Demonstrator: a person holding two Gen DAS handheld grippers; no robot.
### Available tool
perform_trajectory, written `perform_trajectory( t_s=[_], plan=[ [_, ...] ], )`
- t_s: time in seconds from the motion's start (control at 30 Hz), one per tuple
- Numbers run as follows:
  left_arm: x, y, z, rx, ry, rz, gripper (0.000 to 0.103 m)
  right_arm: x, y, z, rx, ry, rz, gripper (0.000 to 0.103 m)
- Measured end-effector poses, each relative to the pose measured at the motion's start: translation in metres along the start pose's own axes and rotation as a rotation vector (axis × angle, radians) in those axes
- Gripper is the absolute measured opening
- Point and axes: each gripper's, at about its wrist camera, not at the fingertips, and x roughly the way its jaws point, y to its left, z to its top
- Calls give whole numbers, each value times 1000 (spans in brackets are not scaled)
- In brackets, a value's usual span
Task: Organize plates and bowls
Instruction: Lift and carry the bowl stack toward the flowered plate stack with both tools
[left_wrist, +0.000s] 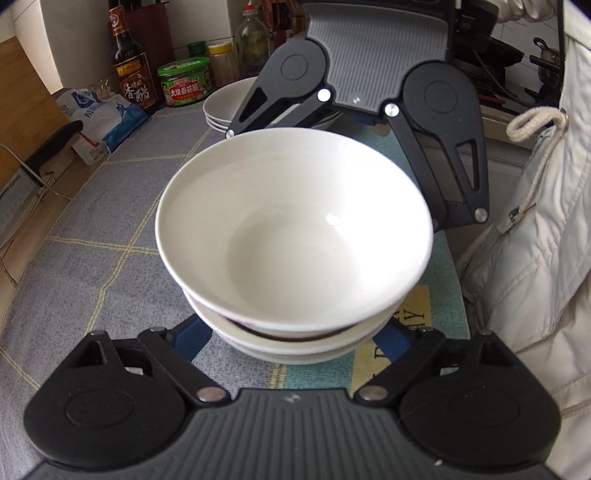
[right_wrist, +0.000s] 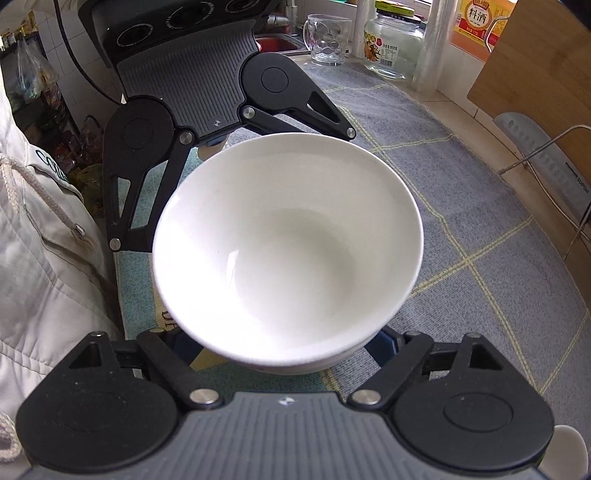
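Note:
A stack of white bowls (left_wrist: 291, 240) stands on the blue-grey checked cloth (left_wrist: 110, 229); the top bowl sits tilted on the ones below. It also shows in the right wrist view (right_wrist: 288, 243). My left gripper (left_wrist: 291, 343) faces the stack from one side, its blue fingers (left_wrist: 192, 339) spread on either side of the stack's base. My right gripper (right_wrist: 284, 347) faces it from the opposite side, fingers (right_wrist: 384, 343) likewise spread around the base. Each gripper shows in the other's view beyond the bowls. The fingertips are hidden under the bowls. A stack of white plates (left_wrist: 229, 103) lies behind.
Behind the plates stand a vinegar bottle (left_wrist: 129, 62), a green-lidded jar (left_wrist: 184, 81) and other jars. A bag (left_wrist: 99, 114) lies at left. In the right wrist view a glass mug (right_wrist: 327, 38), glass jar (right_wrist: 393, 44), cutting board (right_wrist: 535, 66) and cleaver (right_wrist: 543, 158) line the counter. My white jacket (left_wrist: 528, 240) is close.

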Motion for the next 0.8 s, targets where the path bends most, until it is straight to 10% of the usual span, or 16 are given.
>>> perform_trajectory(
  t_s=[0.8],
  plan=[
    [-1, 4, 7, 20, 6, -30, 88, 3, 0, 1, 17, 0, -8, 91]
  ],
)
